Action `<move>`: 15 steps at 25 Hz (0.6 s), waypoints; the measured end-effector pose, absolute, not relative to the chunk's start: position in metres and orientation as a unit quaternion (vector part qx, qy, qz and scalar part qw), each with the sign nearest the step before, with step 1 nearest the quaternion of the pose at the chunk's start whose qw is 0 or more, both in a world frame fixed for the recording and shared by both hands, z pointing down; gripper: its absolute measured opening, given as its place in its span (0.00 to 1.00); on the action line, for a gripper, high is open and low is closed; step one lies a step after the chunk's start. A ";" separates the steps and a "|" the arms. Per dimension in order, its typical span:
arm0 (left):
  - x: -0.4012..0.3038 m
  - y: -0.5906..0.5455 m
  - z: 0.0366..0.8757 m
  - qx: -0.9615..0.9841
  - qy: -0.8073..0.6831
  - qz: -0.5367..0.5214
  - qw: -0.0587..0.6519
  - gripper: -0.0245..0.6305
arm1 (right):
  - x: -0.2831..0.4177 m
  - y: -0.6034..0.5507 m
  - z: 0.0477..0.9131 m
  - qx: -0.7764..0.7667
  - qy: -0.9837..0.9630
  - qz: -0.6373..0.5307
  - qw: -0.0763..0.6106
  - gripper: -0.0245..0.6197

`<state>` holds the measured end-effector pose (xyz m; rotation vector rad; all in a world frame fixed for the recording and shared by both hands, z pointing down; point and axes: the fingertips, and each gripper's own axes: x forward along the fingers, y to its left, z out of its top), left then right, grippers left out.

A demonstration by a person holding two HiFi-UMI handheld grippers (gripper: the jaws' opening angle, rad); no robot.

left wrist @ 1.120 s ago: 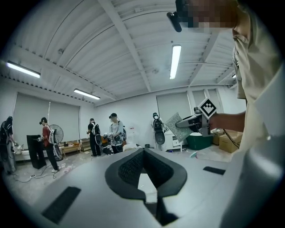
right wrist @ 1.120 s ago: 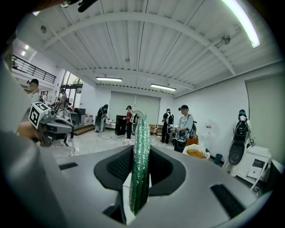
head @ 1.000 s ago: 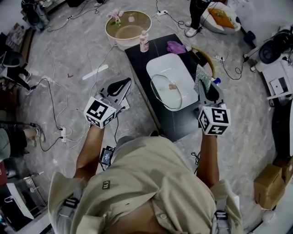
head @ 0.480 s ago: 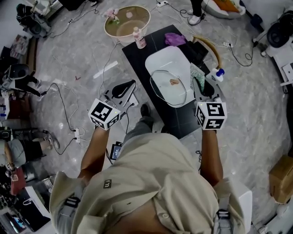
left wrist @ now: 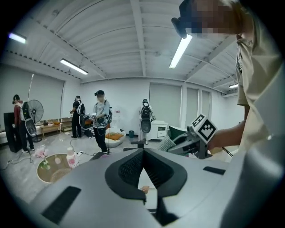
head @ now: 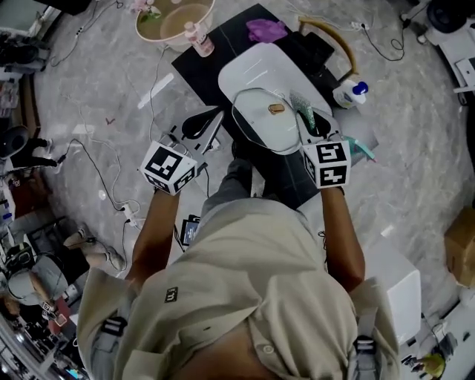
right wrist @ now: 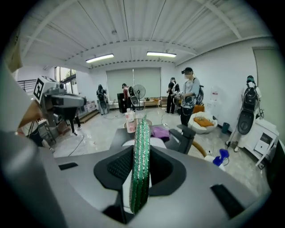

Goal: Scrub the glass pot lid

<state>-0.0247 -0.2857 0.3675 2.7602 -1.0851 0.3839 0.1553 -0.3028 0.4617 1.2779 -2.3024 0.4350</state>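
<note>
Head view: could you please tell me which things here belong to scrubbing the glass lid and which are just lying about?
For the job:
- glass pot lid, on the white tray
- green scrub sponge, clamped in the right gripper
- left gripper, shut, empty

Lying about:
- purple cloth
- pink bottle
- beige basin
- blue-capped bottle

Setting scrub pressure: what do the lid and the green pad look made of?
Lid: looks like clear, smooth glass; the white tray shows through it. Pad: green glittery mesh, probably a synthetic scourer; sparkling ribbed strands.
</note>
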 end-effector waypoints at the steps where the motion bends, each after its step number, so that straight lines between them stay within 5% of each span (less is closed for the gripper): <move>1: -0.024 -0.290 0.376 0.922 -0.357 0.127 0.086 0.06 | 0.151 -0.303 0.480 0.456 -0.836 0.173 0.252 0.17; 15: -0.052 -0.348 0.481 0.923 -0.317 0.161 0.150 0.06 | 0.072 -0.276 0.680 0.296 -0.807 0.207 0.468 0.17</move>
